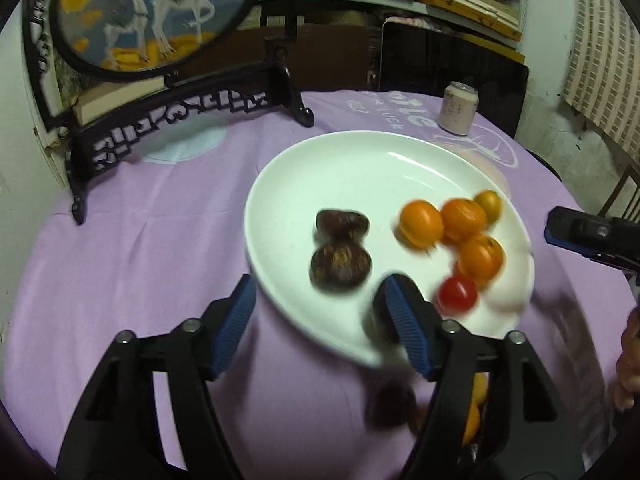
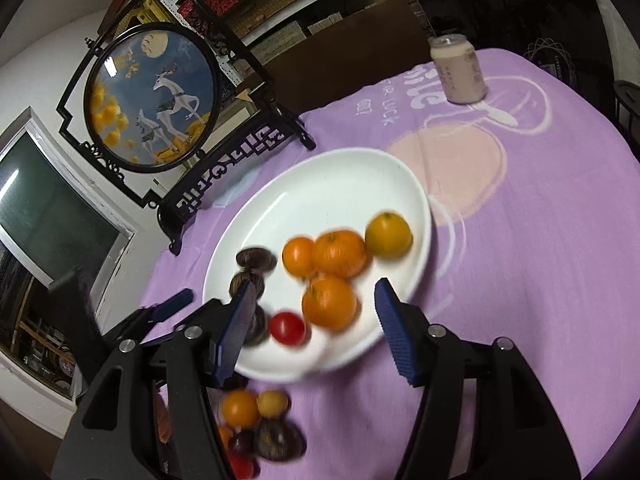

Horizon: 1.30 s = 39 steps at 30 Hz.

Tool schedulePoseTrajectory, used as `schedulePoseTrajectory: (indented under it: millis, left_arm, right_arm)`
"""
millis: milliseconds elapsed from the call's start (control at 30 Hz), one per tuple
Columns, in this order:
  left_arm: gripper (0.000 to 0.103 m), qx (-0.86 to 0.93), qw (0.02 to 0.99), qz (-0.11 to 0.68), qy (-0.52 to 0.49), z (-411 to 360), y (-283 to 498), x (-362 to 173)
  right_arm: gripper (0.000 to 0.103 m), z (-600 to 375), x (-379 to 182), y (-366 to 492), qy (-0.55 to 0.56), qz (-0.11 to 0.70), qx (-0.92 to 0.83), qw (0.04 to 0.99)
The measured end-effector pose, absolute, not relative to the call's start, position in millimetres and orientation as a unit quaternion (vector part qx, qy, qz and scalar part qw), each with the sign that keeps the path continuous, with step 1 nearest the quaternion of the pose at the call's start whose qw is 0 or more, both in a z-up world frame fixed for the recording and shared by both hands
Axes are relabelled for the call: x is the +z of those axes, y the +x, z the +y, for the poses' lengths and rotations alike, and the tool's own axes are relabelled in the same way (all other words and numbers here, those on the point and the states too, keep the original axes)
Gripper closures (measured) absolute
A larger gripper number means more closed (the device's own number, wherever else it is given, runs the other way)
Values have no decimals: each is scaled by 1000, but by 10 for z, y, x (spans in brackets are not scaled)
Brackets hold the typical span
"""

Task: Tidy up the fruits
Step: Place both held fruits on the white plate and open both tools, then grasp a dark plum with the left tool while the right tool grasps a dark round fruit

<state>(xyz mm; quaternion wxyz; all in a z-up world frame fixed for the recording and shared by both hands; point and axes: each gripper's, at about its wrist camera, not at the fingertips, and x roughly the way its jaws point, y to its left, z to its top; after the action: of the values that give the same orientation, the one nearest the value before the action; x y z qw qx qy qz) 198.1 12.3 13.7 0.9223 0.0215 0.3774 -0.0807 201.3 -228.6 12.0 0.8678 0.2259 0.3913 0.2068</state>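
White plate (image 2: 400, 184) — oranges (image 2: 339, 253), tomato (image 2: 286, 328)

Motion blur smears the orange and red fruits on the white oval plate (image 1: 340, 160). A dark round fruit (image 2: 256, 326) sits half hidden behind the right tongs' (image 2: 316, 316) blue finger. Loose fruits (image 2: 256, 420) on the purple-clothed worktop (image 2: 520, 260) are blurred, partly behind the black frame. A hand (image 1: 628, 364) is cut off at the picture's edge.
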Motion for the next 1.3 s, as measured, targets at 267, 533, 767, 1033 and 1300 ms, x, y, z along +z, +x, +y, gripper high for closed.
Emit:
schedulePoseTrajectory:
  millis: [267, 533, 767, 1033, 1300]
  left_arm:
    - [31, -107, 925, 365, 14, 175, 1315, 183]
    - [31, -107, 908, 405, 6, 178, 1348, -83]
    - [31, -90, 913, 397, 36, 55, 1462, -122]
    - [23, -39, 917, 397, -4, 500, 1504, -72]
    - [40, -76, 905, 413, 67, 107, 1496, -243]
  right_arm:
    - [41, -2411, 67, 1620, 237, 382, 210, 868]
    - [40, -2338, -47, 1471, 222, 406, 219, 859]
    - [37, -2288, -68, 1467, 211, 408, 219, 861]
    - [37, -2300, -61, 1468, 211, 406, 218, 862]
    - [37, -2268, -43, 1454, 205, 405, 222, 863]
